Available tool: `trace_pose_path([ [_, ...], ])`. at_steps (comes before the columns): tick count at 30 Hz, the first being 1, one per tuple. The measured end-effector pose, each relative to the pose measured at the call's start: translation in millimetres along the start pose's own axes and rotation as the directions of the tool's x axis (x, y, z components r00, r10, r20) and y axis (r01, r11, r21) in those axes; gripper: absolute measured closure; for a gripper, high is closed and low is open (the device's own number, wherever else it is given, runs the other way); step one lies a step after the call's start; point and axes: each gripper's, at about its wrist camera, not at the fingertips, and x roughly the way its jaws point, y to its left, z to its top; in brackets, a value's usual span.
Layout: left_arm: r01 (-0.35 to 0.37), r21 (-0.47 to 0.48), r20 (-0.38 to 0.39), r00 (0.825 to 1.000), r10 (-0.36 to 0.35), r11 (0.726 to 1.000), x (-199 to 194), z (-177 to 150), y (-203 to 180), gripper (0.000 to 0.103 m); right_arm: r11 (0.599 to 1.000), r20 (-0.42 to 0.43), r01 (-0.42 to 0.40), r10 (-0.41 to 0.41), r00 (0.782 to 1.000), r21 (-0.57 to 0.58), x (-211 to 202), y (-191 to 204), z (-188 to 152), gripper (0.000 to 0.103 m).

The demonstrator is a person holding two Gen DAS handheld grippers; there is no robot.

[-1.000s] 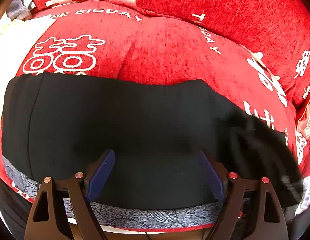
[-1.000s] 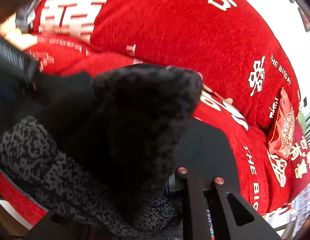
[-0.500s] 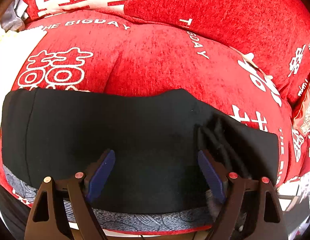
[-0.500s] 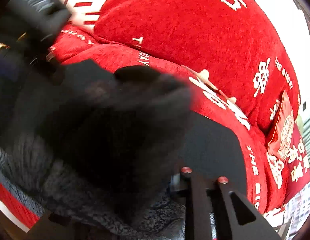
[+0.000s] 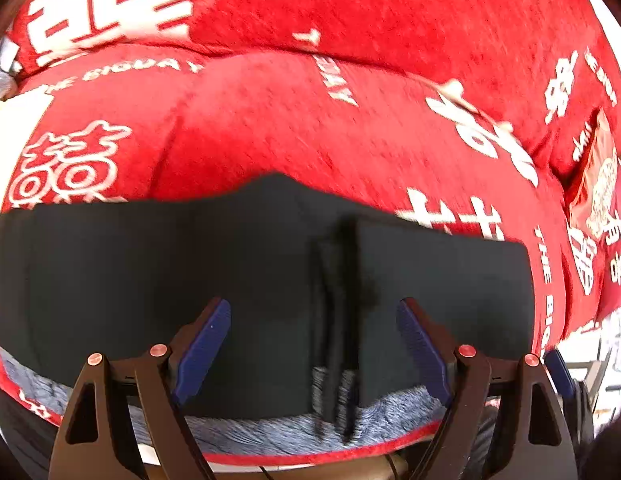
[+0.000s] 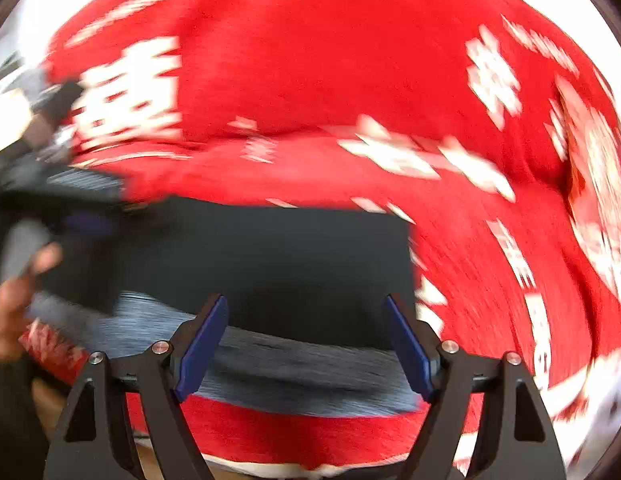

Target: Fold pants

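Black pants (image 5: 238,272) lie folded in a flat band across a red cushion, their grey patterned lining (image 5: 278,432) showing along the near edge. A folded-over flap makes a vertical ridge (image 5: 342,300) right of centre. My left gripper (image 5: 314,312) hovers open above the pants with nothing between its blue pads. In the blurred right wrist view the pants (image 6: 294,264) lie flat, and my right gripper (image 6: 304,312) is above their right end, its jaws opening with nothing between them. The right gripper's blue pad (image 5: 560,368) peeks in at the lower right of the left wrist view.
The red cushion (image 5: 310,128) with white characters and lettering fills both views, and a second red cushion (image 5: 390,12) rises behind it. A red packet (image 5: 598,196) lies at the right. A person's hand (image 6: 14,312) on the other gripper's handle shows at the left of the right wrist view.
My right gripper has let go of the bunched pants end and pulled up and away. The cloth now lies folded flat on the right. My left gripper has drawn back slightly, still open.
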Motion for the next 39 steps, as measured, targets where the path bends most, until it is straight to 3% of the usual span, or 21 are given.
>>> trace_pose_path([
  [3,-0.013,0.037,0.028,1.0,0.012,0.999,-5.6,-6.9,-15.1,0.017,0.991,-0.087,-0.067,0.077,0.993,0.112,19.9,-29.0,-13.4,0.021],
  [4,-0.018,0.053,0.045,0.999,0.015,0.998,-8.6,-8.4,-20.4,0.017,0.992,-0.085,-0.071,0.08,0.993,0.104,20.6,-28.3,-18.8,0.021],
  [6,-0.027,0.074,0.041,0.999,0.024,0.997,-5.9,-14.7,-29.2,0.0,0.999,-0.095,-0.022,0.024,0.995,0.027,25.0,-20.8,-22.9,0.021],
  [8,-0.029,0.11,0.008,1.0,0.029,0.994,5.8,-25.2,-39.6,0.0,1.0,-0.1,0.004,-0.005,0.995,-0.013,26.3,-14.8,-20.4,0.02],
  [11,-0.088,0.158,-0.032,0.995,0.094,0.984,27.1,-41.6,-43.5,0.0,1.0,-0.097,-0.026,0.026,0.995,0.002,18.0,-21.0,-17.4,0.02],
  [13,-0.103,0.155,-0.059,0.992,0.114,0.982,39.0,-48.5,-37.0,0.0,0.999,-0.084,-0.045,0.046,0.995,0.019,15.8,-28.2,-10.7,0.02],
  [18,-0.096,0.161,-0.026,0.994,0.102,0.982,38.8,-52.9,-34.9,0.0,0.999,-0.058,-0.037,0.035,0.998,-0.027,25.5,-27.7,15.4,0.02],
  [20,-0.098,0.158,-0.018,0.995,0.102,0.983,38.6,-54.7,-34.2,0.0,0.998,-0.097,-0.039,0.034,0.995,-0.053,45.5,-21.2,29.5,0.02],
  [22,-0.101,0.163,-0.01,0.994,0.104,0.981,39.6,-57.1,-34.1,0.0,0.998,-0.144,0.013,-0.021,0.989,-0.06,72.6,-19.8,43.2,0.02],
  [25,-0.103,0.17,-0.002,0.994,0.105,0.98,39.9,-58.0,-33.9,0.0,1.0,-0.209,-0.007,0.008,0.978,0.01,110.2,-30.4,61.5,0.01],
  [27,-0.095,0.168,-0.012,0.995,0.099,0.981,37.6,-56.0,-32.3,0.0,0.998,-0.223,-0.025,0.038,0.974,0.064,119.9,-38.7,69.3,0.009],
  [29,-0.104,0.141,-0.01,0.994,0.107,0.985,31.1,-52.7,-27.1,0.0,0.998,-0.196,0.003,0.01,0.98,0.066,107.9,-37.7,71.4,0.017],
  [32,-0.105,0.087,0.041,0.994,0.101,0.991,19.2,-42.7,-13.1,0.0,0.998,-0.061,0.055,-0.055,0.997,-0.005,64.7,-20.1,62.7,0.017],
  [34,-0.104,0.053,0.039,0.994,0.102,0.993,21.0,-34.2,-6.7,0.0,0.999,-0.015,0.009,-0.009,1.0,-0.034,46.7,-8.2,54.0,0.017],
  [37,-0.129,0.028,0.017,0.992,0.129,0.991,31.2,-27.6,-0.6,0.0,0.996,-0.044,0.002,-0.006,0.999,-0.091,50.0,9.7,40.5,0.017],
  [39,-0.131,0.03,0.011,0.991,0.131,0.991,35.0,-29.4,-1.2,0.0,0.997,-0.114,0.015,-0.023,0.993,-0.075,64.5,11.4,28.5,0.018],
])
